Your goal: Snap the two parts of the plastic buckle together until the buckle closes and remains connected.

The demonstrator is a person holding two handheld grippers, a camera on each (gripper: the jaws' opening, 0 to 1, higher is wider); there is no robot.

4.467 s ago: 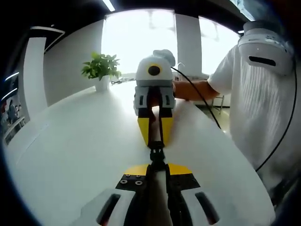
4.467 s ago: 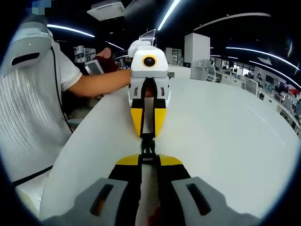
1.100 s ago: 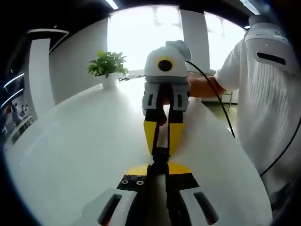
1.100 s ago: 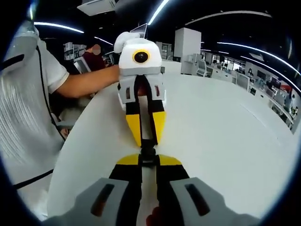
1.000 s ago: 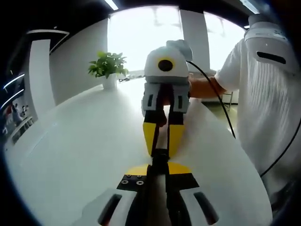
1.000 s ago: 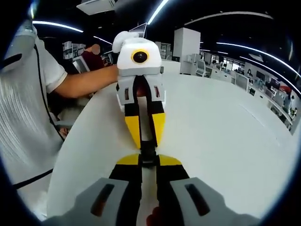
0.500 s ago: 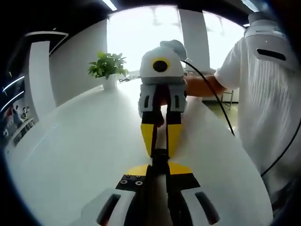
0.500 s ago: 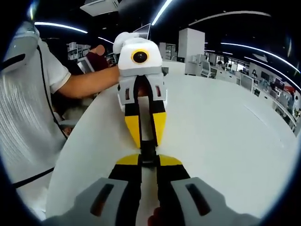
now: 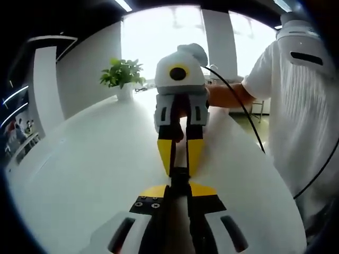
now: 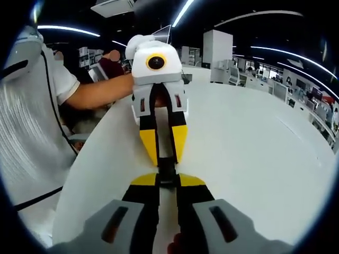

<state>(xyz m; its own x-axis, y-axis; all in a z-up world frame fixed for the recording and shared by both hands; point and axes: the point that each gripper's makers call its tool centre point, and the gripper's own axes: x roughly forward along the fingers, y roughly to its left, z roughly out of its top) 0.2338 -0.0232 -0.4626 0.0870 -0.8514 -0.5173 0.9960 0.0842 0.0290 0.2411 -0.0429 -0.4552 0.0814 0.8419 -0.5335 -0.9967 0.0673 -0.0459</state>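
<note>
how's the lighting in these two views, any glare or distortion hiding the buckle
Left gripper view: the window behind is blown out white, washing the far table; the buckle sits dark between the jaw tips. Right gripper view: a dim room with ceiling light strips, even light on the table, the buckle small and dark. Fisheye bends both views' edges.

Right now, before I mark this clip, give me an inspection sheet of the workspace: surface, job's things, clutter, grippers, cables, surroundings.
Surface: white table, bare around the grippers.
Job's things: black buckle held between the two grippers above the table; whether it has latched cannot be told.
Clutter: nothing seen near the grippers; potted plant at the far end.
Grippers: left gripper shut on the buckle; right gripper shut on the buckle, tips facing each other.
Cables: black cable running from the right gripper past the person's arm.
Surroundings: bright windows; person in a white shirt; office desks behind.
</note>
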